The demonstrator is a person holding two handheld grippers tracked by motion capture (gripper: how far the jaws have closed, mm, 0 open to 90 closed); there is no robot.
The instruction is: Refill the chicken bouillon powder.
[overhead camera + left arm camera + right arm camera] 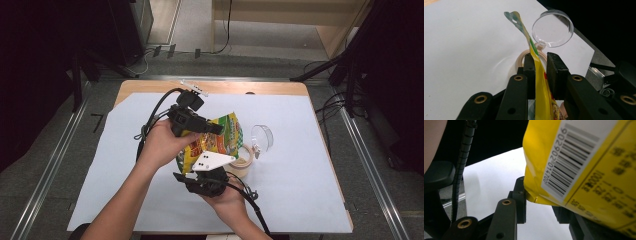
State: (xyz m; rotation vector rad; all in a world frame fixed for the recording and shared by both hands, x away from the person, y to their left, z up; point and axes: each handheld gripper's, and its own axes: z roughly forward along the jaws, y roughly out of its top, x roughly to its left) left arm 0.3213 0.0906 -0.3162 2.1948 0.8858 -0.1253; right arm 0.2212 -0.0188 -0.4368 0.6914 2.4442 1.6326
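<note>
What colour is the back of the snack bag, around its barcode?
Yellow, on the snack bag; the right gripper view shows it best.

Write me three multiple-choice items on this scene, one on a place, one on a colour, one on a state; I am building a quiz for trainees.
1. Where does the tape roll lie?
A. on the white sheet beside the snack bag
B. on the floor
C. on top of the left gripper

2. What is the main colour of the snack bag?
A. blue
B. yellow
C. black

3. How is the left gripper?
A. open, away from everything
B. shut on the tape roll
C. shut on the snack bag

Key: 1 A, it rests on the sheet by the bag; 2 B, both gripper views show yellow film; 3 C, its jaws sandwich the bag's edge.
</note>
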